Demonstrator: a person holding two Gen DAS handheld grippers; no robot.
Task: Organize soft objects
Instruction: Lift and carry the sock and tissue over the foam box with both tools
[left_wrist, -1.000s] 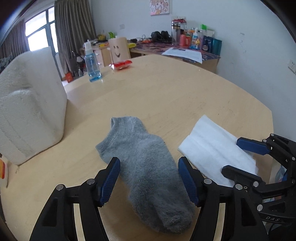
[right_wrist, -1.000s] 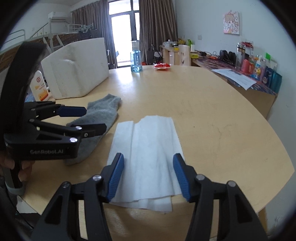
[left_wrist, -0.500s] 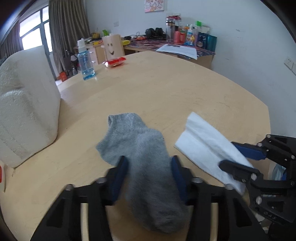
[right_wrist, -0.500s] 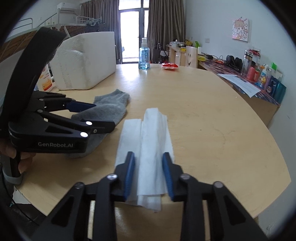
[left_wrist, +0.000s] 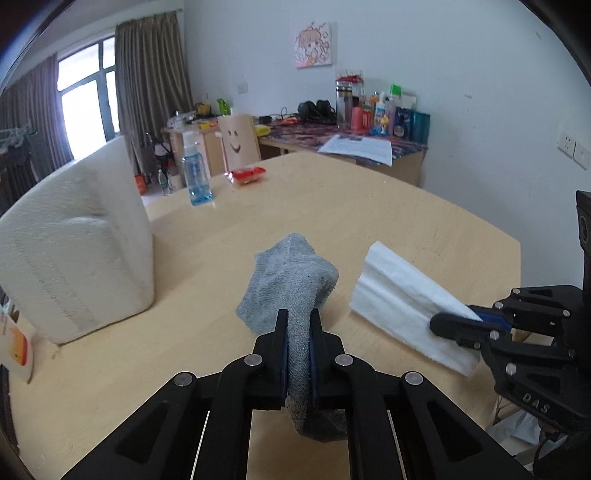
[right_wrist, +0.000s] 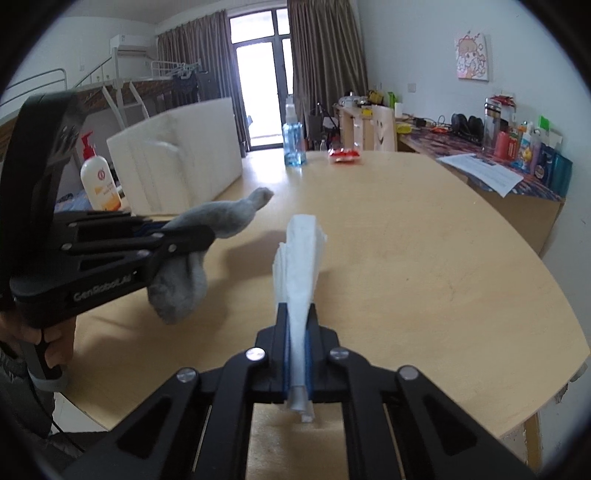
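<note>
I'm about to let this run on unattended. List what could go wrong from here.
1. The left gripper pinches the grey sock only across its middle, so both ends droop; the hanging toe may drag on the table.
2. The right gripper holds the white tissue bunched in a thin ridge; a pull could tear it or let it slip out.
3. Both grippers work close together, so they might collide.

The sock (left_wrist: 291, 273) is grey, lightly flecked. The tissue (left_wrist: 402, 295) is plain white. Both grippers (left_wrist: 298, 332) (right_wrist: 297, 325) are black with blue pads. The table (left_wrist: 369, 206) is pale wood. The cushion (left_wrist: 74, 236) is off-white. The bottle (left_wrist: 195, 173) holds blue liquid; the packet (left_wrist: 246, 174) is red.
</note>
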